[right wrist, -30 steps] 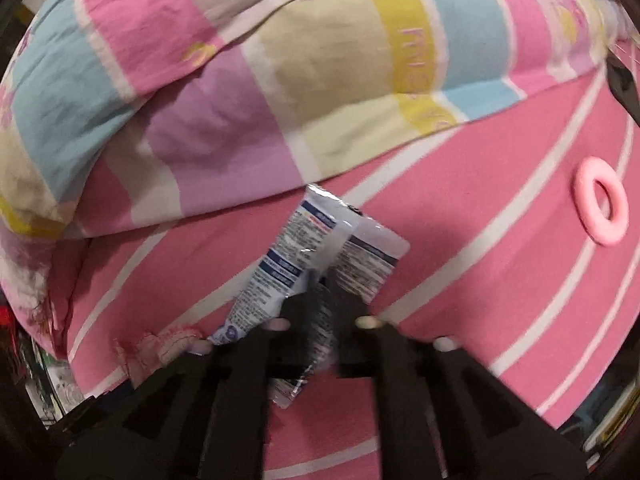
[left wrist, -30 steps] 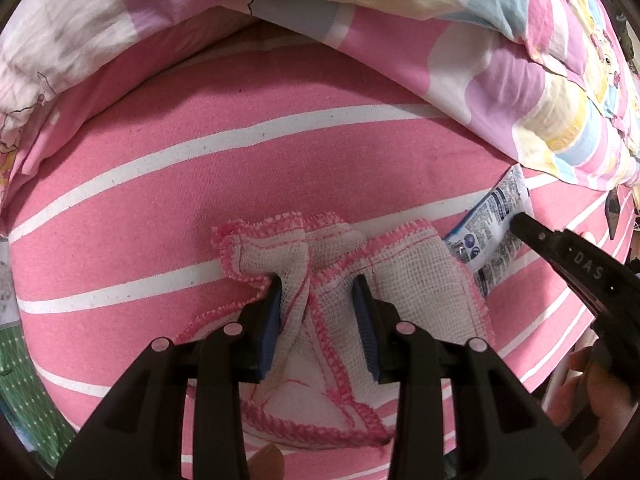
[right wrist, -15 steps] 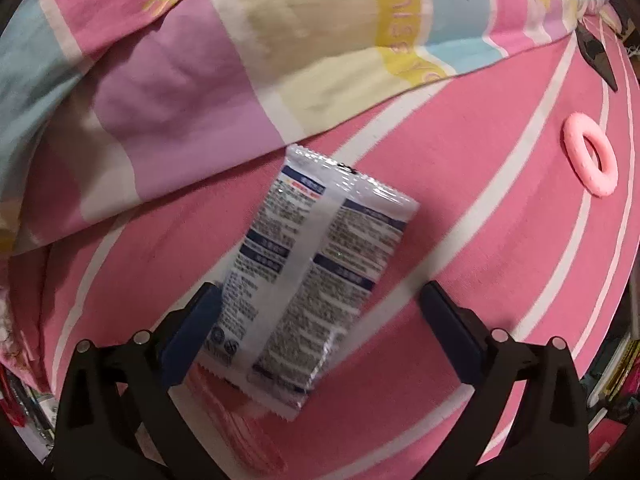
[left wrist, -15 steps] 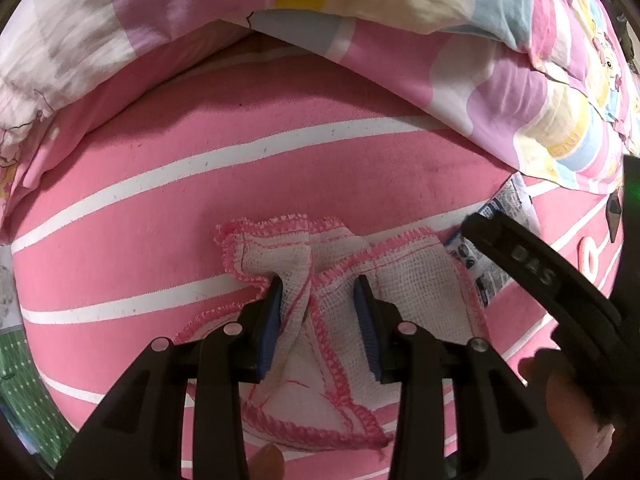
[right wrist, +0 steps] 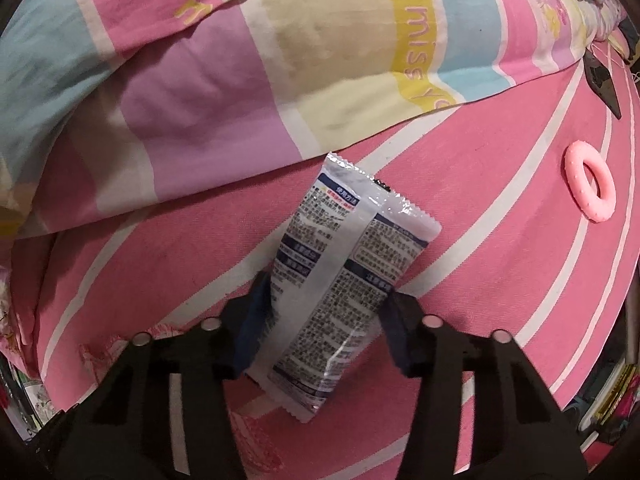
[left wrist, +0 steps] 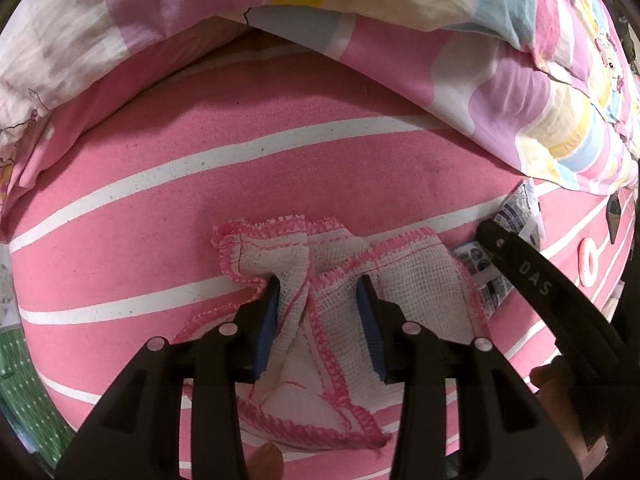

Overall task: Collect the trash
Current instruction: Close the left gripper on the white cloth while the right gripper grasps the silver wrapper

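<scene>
A white gauze cloth with pink stitched edges [left wrist: 416, 280] lies crumpled on the pink striped bed sheet [left wrist: 160, 216]. My left gripper [left wrist: 318, 312] straddles its raised middle fold, jaws partly open, pads beside the fabric. A white and blue printed plastic wrapper [right wrist: 344, 264] lies flat on the sheet in the right wrist view. My right gripper [right wrist: 326, 320] has its jaws closed in against the wrapper's two long edges. The wrapper [left wrist: 516, 220] also shows at the right of the left wrist view, partly hidden by the right gripper's finger [left wrist: 532, 276].
A pastel striped quilt [right wrist: 240, 60] is bunched along the far side of the bed. A pink ring [right wrist: 590, 188] and a dark pointed object [right wrist: 602, 76] lie on the sheet to the right. The bed edge runs close below both grippers.
My right gripper opened wide, moved down around the wrapper, and has now narrowed onto its edges. The left gripper stayed over the cloth's fold.
</scene>
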`<state>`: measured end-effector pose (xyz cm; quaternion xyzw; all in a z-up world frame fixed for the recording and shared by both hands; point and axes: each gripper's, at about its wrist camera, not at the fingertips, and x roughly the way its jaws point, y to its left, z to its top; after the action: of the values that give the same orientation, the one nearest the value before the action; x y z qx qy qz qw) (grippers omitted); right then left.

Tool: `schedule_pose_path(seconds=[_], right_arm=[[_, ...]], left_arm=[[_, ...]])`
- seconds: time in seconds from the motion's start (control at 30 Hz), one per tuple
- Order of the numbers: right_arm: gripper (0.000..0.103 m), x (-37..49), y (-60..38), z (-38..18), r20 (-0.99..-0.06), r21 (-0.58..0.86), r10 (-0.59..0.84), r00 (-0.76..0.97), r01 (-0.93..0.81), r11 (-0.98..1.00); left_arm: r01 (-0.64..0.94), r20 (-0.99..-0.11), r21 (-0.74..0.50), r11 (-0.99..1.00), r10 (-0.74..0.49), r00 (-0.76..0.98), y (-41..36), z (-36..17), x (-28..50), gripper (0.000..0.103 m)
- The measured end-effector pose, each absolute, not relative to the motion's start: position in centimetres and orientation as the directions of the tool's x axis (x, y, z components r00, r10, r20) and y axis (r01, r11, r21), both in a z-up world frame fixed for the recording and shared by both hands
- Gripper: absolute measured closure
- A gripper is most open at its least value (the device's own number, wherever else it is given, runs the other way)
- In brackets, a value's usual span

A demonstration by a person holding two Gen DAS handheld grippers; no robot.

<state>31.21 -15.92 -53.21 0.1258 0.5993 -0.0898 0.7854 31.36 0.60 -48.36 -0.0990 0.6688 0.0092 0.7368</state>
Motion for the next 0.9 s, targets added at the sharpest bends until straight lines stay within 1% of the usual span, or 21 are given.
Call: schedule_pose_path(seconds=[0.2, 0.27, 0.37, 0.5, 0.53, 0.63, 0.9], right_arm=[[0.073, 31.3, -17.2, -52.8, -0.962, 0.12, 0.047, 0.267, 0.265, 0.957], [0.075, 31.5, -17.4, -52.5, -0.962, 0.129, 0.056, 0.266, 0.263, 0.956], [0.076, 31.9, -17.9, -52.4, -0.961, 0.135, 0.063, 0.27, 0.257, 0.957], [0.077, 31.4, -18.0, -51.2, -0.959, 0.137, 0.067, 0.275, 0.245, 0.96], [0.077, 32.0, -17.1, -50.1, -0.959, 0.137, 0.067, 0.277, 0.243, 0.96], [0.077, 30.7, -16.6, -48.7, -0.957, 0.138, 0.067, 0.281, 0.239, 0.961], [0.077, 30.0, -16.8, -45.8, -0.953, 0.146, 0.075, 0.295, 0.229, 0.962]], left_arm=[[-0.153, -0.988, -0.133, 0.979, -0.118, 0.101, 0.9, -48.4, 31.5, 0.064], [-0.157, -0.988, -0.134, 0.978, -0.119, 0.101, 0.9, -48.3, 31.5, 0.065], [-0.157, -0.987, -0.135, 0.978, -0.119, 0.104, 0.9, -48.2, 31.5, 0.066], [-0.148, -0.987, -0.131, 0.98, -0.114, 0.117, 0.7, -47.9, 31.5, 0.081], [-0.143, -0.986, -0.128, 0.981, -0.111, 0.121, 0.6, -47.7, 31.5, 0.083], [-0.141, -0.986, -0.131, 0.981, -0.113, 0.125, 0.6, -47.5, 31.6, 0.086], [-0.148, -0.984, -0.133, 0.98, -0.112, 0.141, 0.9, -45.7, 31.1, 0.087]])
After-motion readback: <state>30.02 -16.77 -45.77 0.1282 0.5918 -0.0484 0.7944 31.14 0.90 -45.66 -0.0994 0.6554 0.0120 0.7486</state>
